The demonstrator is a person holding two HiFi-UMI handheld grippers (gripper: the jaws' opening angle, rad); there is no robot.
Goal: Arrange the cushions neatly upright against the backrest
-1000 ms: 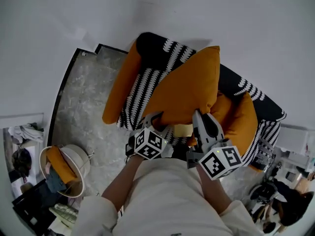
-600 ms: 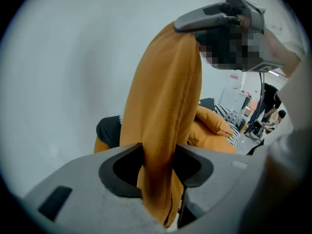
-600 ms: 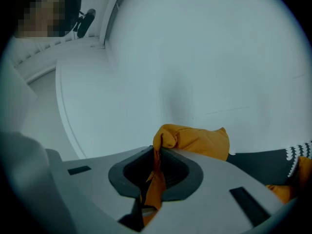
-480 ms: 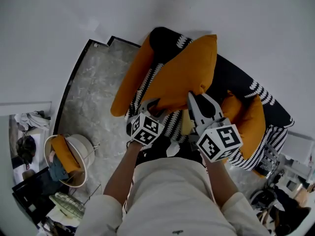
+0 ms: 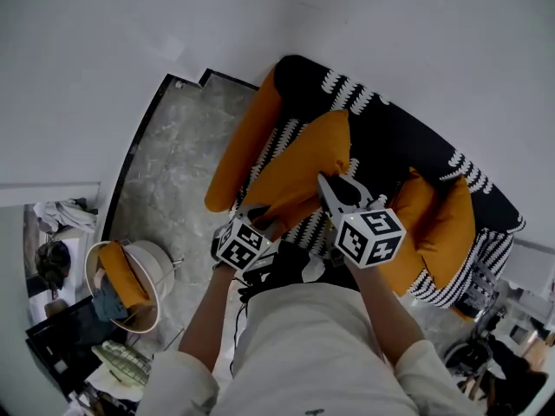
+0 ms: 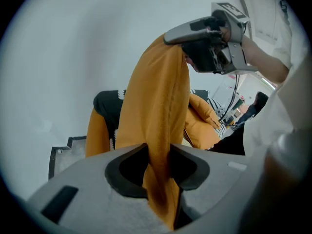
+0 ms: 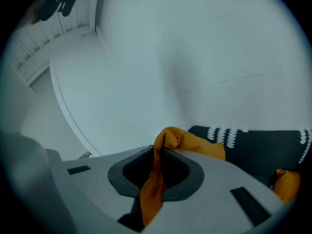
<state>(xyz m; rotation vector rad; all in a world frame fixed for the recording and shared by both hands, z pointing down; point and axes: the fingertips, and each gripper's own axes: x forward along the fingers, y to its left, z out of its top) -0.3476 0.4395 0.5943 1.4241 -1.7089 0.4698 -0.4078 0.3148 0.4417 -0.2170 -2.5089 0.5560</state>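
- Cushion (image 5: 299,176): held low, short of backrest (image 5: 399,150).
- Left gripper (image 6: 157,169): jaws just closing, pinching its edge.
- Right gripper (image 7: 154,177): jaws near-shut on corner.
- Risk: thin pinches slip; cushion flops flat.

the head view looks steeply down from above the person (image 5: 303,345) onto the sofa (image 5: 408,141) and the grey floor (image 5: 165,172), from some way off. the left gripper view sits right at the orange cushion (image 6: 156,106) and looks up along its edge toward the white wall (image 6: 73,43), with the right tool (image 6: 175,40) at its top right. the right gripper view faces the wall and the sofa's dark backrest (image 7: 258,150), with a cushion corner just before the lens. all three views share that cushion and the sofa. the head and left gripper views share the right tool.
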